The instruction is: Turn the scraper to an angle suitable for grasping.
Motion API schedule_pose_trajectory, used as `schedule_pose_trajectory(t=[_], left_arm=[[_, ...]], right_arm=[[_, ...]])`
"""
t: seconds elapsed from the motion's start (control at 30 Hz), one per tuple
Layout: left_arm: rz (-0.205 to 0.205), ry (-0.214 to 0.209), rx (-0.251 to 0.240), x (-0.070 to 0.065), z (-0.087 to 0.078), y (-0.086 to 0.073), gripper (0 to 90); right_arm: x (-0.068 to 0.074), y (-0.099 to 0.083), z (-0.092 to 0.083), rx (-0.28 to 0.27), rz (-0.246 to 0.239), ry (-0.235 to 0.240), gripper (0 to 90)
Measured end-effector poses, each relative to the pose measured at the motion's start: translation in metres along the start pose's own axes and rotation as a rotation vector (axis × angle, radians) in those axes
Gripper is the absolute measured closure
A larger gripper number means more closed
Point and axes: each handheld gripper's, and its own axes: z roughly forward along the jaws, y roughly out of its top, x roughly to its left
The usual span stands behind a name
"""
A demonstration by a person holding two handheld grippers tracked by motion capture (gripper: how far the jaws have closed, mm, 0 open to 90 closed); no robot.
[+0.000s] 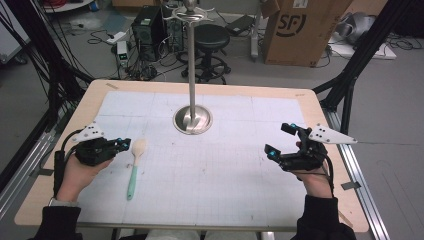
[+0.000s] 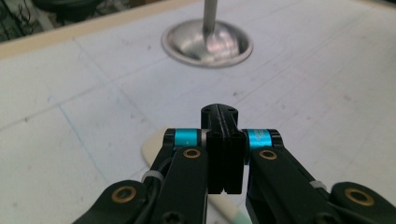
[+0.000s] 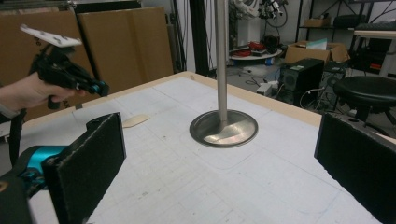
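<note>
Wood and pale green silicone make up the spoon [image 1: 135, 167], which lies flat on the white mat [image 1: 210, 190] at the left of the table [image 1: 320, 107]. Its bowl points away from us, toward the far edge, and its green handle runs back toward the near edge, so the long axis lies roughly front to back with a slight tilt.

We hold the left gripper [image 1: 124, 144] just beside the bowl, on its left. The jaws are pressed together with nothing between them. In the left gripper view the closed tips [image 2: 225, 154] sit above the spoon [image 2: 156, 151], whose bowl shows to their left and whose handle passes under the gripper body. We cannot tell whether the tips touch the spoon.

We hold the right gripper [image 1: 280, 139] well apart, at the right of the table, jaws spread wide and empty. In the right gripper view its pads [image 3: 93, 158] frame the steel stand [image 3: 223, 126] at the middle of the mat.

The left hand [image 1: 82, 170] is clearly the nearer one. We judge that any grasp calls for the left jaws to open first, then close across the spoon's narrow width, at right angles to its long axis.
</note>
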Motion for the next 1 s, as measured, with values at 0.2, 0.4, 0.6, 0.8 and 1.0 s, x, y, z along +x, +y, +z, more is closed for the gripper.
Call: schedule_pose_trajectory(t=[0.2, 0.4, 0.6, 0.8, 1.0], left_arm=[[-0.016, 0.003, 0.096, 0.004, 0.015, -0.008, 89.8], [-0.056, -0.013, 0.136, 0.012, 0.023, -0.022, 89.9], [-0.055, -0.005, 0.203, 0.012, 0.031, -0.029, 89.9], [-0.048, -0.004, 0.237, 0.011, 0.034, -0.031, 89.9], [-0.043, -0.030, 0.240, 0.008, 0.035, -0.030, 90.0]], right_arm=[[-0.001, -0.002, -0.001, 0.001, 0.007, -0.005, 1.0], [-0.001, -0.004, -0.004, 0.003, 0.018, -0.011, 1.0], [-0.002, -0.005, -0.003, 0.005, 0.011, -0.009, 1.0], [-0.002, -0.006, -0.002, 0.006, 0.017, -0.014, 1.0], [-0.002, -0.006, -0.001, 0.011, 0.021, -0.010, 1.0]])
